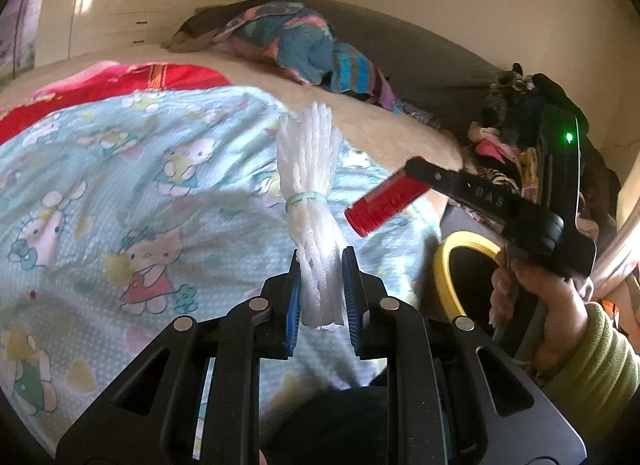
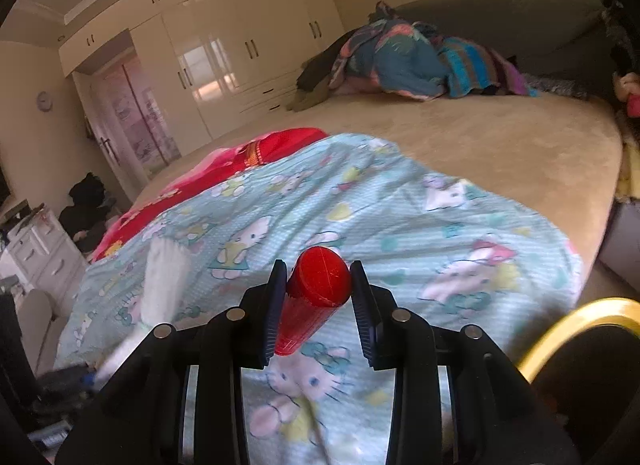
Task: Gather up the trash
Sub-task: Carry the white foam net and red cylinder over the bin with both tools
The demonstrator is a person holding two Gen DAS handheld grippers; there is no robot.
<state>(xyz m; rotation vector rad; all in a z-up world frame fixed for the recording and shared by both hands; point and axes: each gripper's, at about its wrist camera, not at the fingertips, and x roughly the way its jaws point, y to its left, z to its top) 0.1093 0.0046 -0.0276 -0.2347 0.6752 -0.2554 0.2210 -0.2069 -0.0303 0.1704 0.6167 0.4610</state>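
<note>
My left gripper [image 1: 320, 265] is shut on a white foam net bundle [image 1: 310, 169] tied with a pale green band, held upright above the Hello Kitty sheet [image 1: 120, 205]. The bundle also shows blurred at the left of the right wrist view [image 2: 160, 285]. My right gripper [image 2: 318, 277] is shut on a red plastic tube [image 2: 316, 289]. In the left wrist view that tube [image 1: 384, 201] sticks out of the right gripper [image 1: 416, 171], above the bed's right edge. A yellow-rimmed black bin [image 1: 448, 277] stands beside the bed, below the right gripper, and also appears in the right wrist view [image 2: 576, 321].
The bed has a beige cover [image 2: 500, 145], a red blanket [image 2: 256, 153] and a heap of colourful clothes [image 2: 420, 61] at the far end. More clothes and a toy [image 1: 504, 137] pile up right of the bed. White wardrobes [image 2: 224, 49] line the far wall.
</note>
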